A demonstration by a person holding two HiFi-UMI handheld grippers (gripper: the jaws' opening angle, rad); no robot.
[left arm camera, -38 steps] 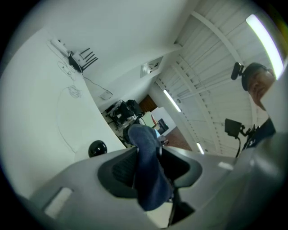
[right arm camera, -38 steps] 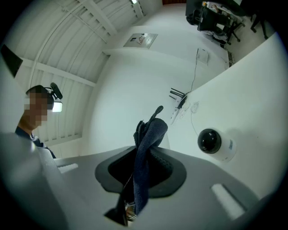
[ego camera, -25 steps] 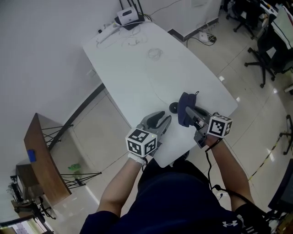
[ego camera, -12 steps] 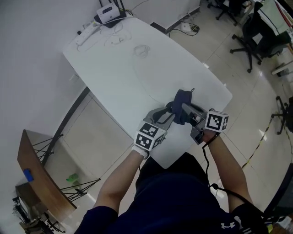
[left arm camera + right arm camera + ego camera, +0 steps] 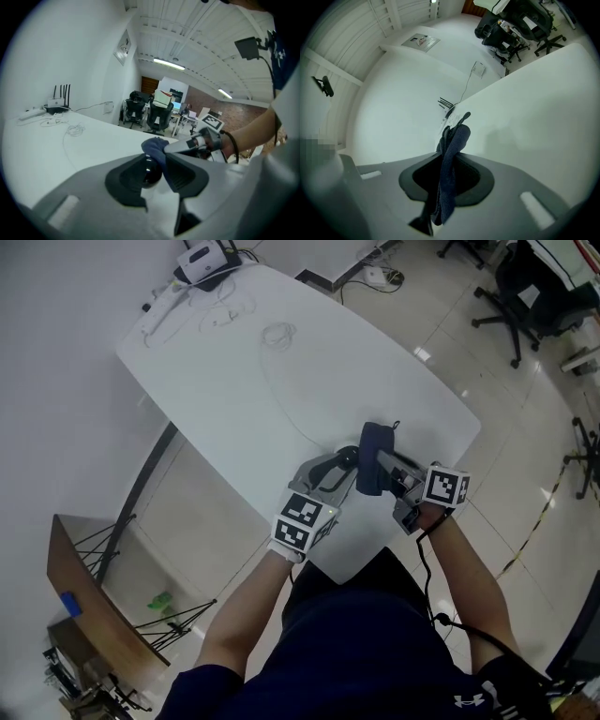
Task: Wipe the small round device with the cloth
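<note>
The small round black device (image 5: 348, 457) rests on the white table (image 5: 281, 390) near its front edge. My left gripper (image 5: 337, 465) stands open around it: in the left gripper view the device (image 5: 148, 172) sits between the jaws, close to the left pad. My right gripper (image 5: 382, 467) is shut on the dark blue cloth (image 5: 373, 474), which hangs folded from its jaws (image 5: 452, 154). The cloth (image 5: 155, 147) drapes over the device's right side, between it and the left gripper's right pad.
A router (image 5: 202, 261) and a power strip sit at the table's far corner, with thin white cables (image 5: 277, 334) looping toward the middle. Office chairs (image 5: 525, 287) stand at the upper right. A wooden stand (image 5: 80, 587) is on the floor at left.
The left gripper has moved forward until the device lies between its jaws. The right gripper has come down and left, bringing the cloth against the device.
</note>
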